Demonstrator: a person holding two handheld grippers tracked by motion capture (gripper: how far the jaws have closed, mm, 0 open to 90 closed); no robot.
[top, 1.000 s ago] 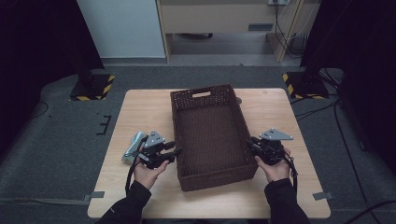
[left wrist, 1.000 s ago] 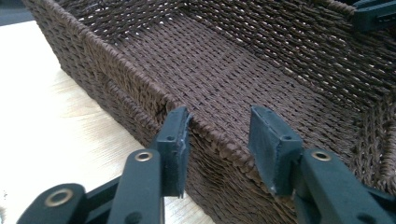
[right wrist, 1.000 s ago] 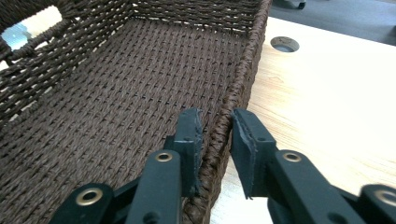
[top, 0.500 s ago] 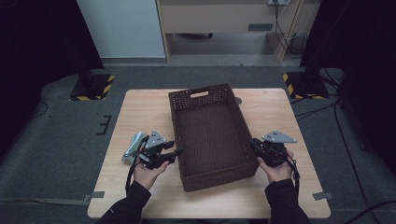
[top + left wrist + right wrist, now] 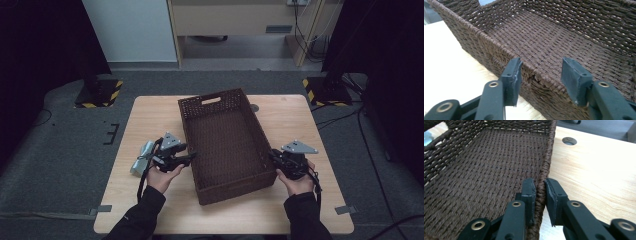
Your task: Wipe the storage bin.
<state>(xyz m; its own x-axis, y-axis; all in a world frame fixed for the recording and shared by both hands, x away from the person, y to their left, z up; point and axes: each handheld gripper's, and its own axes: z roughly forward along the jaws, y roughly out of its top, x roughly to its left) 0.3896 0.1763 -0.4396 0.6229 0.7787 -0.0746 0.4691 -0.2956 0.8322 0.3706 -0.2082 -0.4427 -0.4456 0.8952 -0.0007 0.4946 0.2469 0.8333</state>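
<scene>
Between the right gripper's (image 5: 539,192) black jaws, the right long wall of the dark brown woven wicker basket (image 5: 235,127) is pinched tight, one pad inside the rim and one outside. Across the basket, the left gripper (image 5: 540,75) straddles the opposite long wall with its jaws wide; they have just been opening, and the rim runs between the pads with neither pressing on it. The basket sits on the pale wooden table (image 5: 150,115), slightly askew, its handle cut-out at the end far from both grippers.

With a single grip on one wall, a lift now would likely tip the basket about the right gripper and drag its left side over the tabletop. The soft weave could also buckle under a one-sided pinch. If the left gripper pulls away carelessly, a pad may catch the rim and shove the basket.

From the high view comes the small grey cylindrical object (image 5: 142,156) lying just outside the left gripper, beyond the gripper views' frames. Those close views settle what the high view leaves unclear: which pads bear on the weave.
</scene>
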